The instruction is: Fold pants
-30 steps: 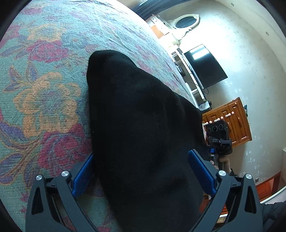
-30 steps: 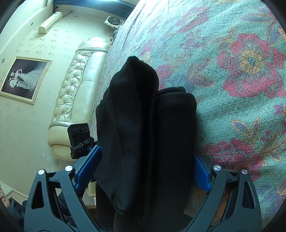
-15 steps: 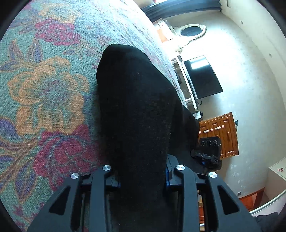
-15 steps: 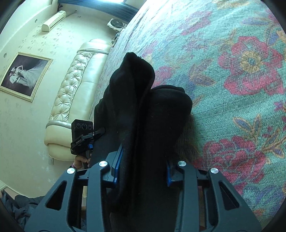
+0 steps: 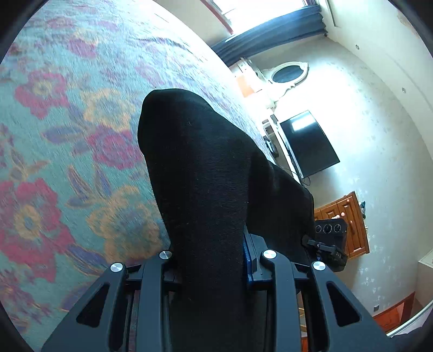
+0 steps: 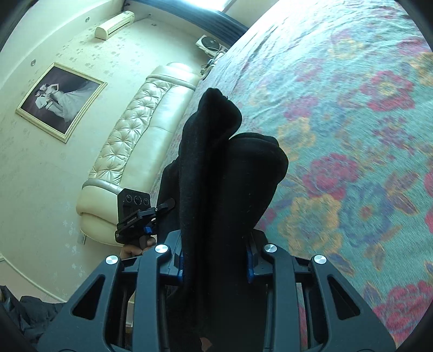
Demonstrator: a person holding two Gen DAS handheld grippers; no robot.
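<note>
The black pants [image 5: 205,168] lie bunched on the flowered bedspread [image 5: 67,162], one end raised off it. My left gripper [image 5: 212,266] is closing, and its blue pads pinch a thick fold of the cloth. In the right wrist view the pants [image 6: 230,173] rise in two rounded folds above the bedspread [image 6: 351,135]. My right gripper [image 6: 215,266] is closing too, with the cloth squeezed between its pads. Each wrist view shows the other gripper's camera block beside the pants, lower right for the left wrist and lower left for the right wrist.
A dark television [image 5: 308,146] and a wooden cabinet [image 5: 349,224] stand past the bed's right edge. A cream tufted headboard [image 6: 140,130], a framed picture [image 6: 59,100] and an air conditioner [image 6: 113,24] line the wall. Dark clothing [image 6: 24,316] lies at lower left.
Both grippers went from wide open around the pants to clamped on the cloth. They then rose and moved forward over the bed, lifting the gripped end.
</note>
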